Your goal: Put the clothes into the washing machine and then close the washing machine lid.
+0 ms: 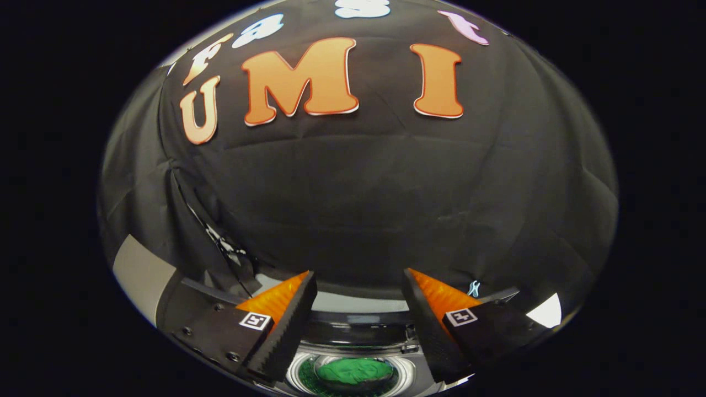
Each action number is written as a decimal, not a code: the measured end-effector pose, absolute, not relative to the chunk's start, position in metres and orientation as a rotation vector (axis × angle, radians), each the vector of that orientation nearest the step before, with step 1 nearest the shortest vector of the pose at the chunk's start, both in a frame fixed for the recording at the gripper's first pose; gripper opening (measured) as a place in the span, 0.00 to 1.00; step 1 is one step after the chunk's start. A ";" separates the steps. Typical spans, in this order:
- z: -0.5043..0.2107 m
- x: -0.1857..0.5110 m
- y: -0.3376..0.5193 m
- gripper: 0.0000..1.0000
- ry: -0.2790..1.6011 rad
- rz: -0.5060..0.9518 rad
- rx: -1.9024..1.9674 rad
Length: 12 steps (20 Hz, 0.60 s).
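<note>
A: What is the claw [358,309] doing?

B: Its fingers stand wide apart, and nothing sits between the pads. It grips nothing.

A: And the clothes?

B: Between the fingers and a little below them lies a green bundle, the clothes [348,370], inside the round drum [298,368] of the washer [358,331]. The cloth seems to rest well down in the tub, with the pale rim ringing it.

A: So the first step is over?

B: I judge so. The green cloth lies in the drum and the claw is bare, so loading looks done as far as I can see. I cannot tell whether any garment waits elsewhere.

A: Where is the lid?

B: I cannot pick it out with certainty. Just beyond the fingertips runs a dark band and a pale strip along the washer's back edge; the lid may stand raised there, but I would not swear to it. Beyond that hangs the booth wall [358,209].

A: Then what does the next move ask?

B: To my mind, finding the lid's free edge, setting a finger on it or behind it, and swinging it down over the opening. The claw need not clamp hard; a push may serve. The fingers must stay clear of the drum as the lid falls.
</note>
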<state>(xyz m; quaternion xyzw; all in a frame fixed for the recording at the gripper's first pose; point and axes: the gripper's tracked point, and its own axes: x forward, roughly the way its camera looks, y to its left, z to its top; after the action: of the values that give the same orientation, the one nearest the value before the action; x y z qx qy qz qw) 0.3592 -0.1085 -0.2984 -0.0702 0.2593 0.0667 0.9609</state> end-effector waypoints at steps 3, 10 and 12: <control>-0.302 0.352 -0.108 1.00 0.535 0.161 -0.129; -0.296 0.326 -0.112 1.00 0.449 0.207 -0.121; -0.296 0.316 -0.113 1.00 0.446 0.212 -0.125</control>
<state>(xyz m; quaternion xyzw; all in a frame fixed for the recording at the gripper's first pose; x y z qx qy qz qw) 0.3163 -0.1134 -0.2965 -0.0619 0.2207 0.1049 0.9677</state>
